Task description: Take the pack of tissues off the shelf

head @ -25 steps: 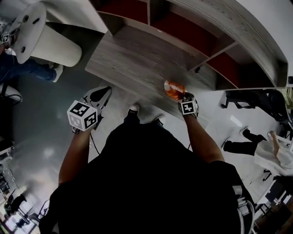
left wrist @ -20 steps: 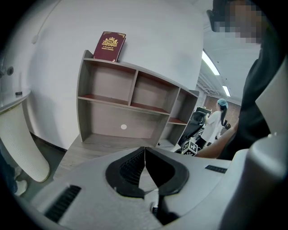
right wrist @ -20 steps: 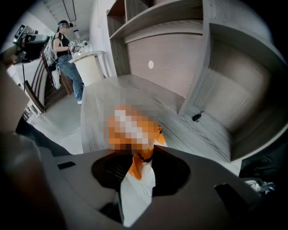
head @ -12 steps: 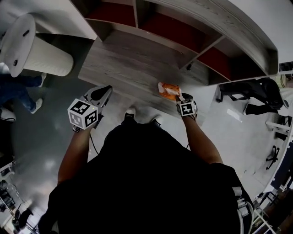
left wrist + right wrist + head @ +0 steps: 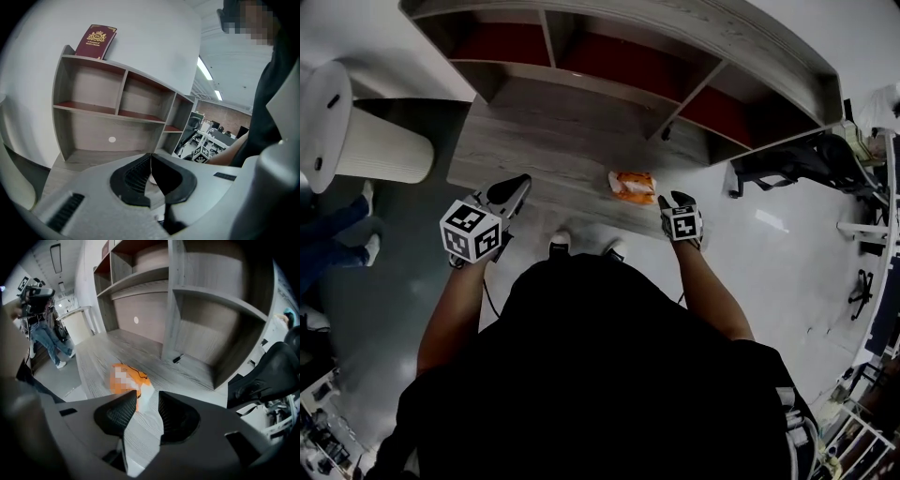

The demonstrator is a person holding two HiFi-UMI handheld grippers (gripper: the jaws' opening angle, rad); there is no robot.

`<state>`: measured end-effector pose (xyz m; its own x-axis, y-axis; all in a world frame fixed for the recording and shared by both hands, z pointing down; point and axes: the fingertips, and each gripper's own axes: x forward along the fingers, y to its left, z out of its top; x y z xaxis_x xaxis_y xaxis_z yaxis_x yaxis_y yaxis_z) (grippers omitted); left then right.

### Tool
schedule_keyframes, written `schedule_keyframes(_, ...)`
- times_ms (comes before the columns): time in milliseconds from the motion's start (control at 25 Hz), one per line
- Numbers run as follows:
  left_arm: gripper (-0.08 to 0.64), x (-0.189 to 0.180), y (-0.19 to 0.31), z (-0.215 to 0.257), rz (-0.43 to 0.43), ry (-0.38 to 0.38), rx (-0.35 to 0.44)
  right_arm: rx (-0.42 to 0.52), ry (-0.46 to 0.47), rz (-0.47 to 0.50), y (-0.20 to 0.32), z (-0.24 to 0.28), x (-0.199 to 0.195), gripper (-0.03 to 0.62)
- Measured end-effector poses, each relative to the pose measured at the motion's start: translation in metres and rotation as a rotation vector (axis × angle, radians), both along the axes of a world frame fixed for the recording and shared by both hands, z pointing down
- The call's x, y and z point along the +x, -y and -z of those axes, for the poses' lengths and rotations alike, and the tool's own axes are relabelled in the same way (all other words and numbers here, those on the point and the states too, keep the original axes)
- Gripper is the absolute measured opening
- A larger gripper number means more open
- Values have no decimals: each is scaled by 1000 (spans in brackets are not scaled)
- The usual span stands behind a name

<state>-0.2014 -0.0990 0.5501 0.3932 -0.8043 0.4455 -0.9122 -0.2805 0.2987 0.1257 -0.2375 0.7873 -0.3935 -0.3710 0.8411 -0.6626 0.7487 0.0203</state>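
The right gripper [image 5: 147,397] angles down over the worktop [image 5: 534,141] edge. Its jaws have just been opening, with nothing between them. The pack of tissues [image 5: 123,377] lies flat on the worktop just beyond. The left gripper [image 5: 151,158], jaws together, points toward the shelf [image 5: 117,114].

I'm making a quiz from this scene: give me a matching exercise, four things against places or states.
1 pack of tissues
2 red book
3 left gripper
4 right gripper

A jaws apart
B atop the shelf unit
C jaws together
D lying on the desktop

Pairs: 1-D, 2-B, 3-C, 4-A. The right gripper's jaws have just been opening, nothing between them.
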Motion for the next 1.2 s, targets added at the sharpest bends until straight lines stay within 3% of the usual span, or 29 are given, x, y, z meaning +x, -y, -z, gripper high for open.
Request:
schedule_keyframes(360, 18, 10, 22, 8, -91, -25, 39, 49, 76, -110, -4, 47, 15, 153)
schedule_keyframes(800, 18, 26, 43, 19, -208, -54, 72, 139, 145, -264, -19, 101, 43, 63)
schedule_keyframes(1200, 18, 45, 51, 16, -299, -67, 73, 265, 264, -357, -30, 176, 51, 41)
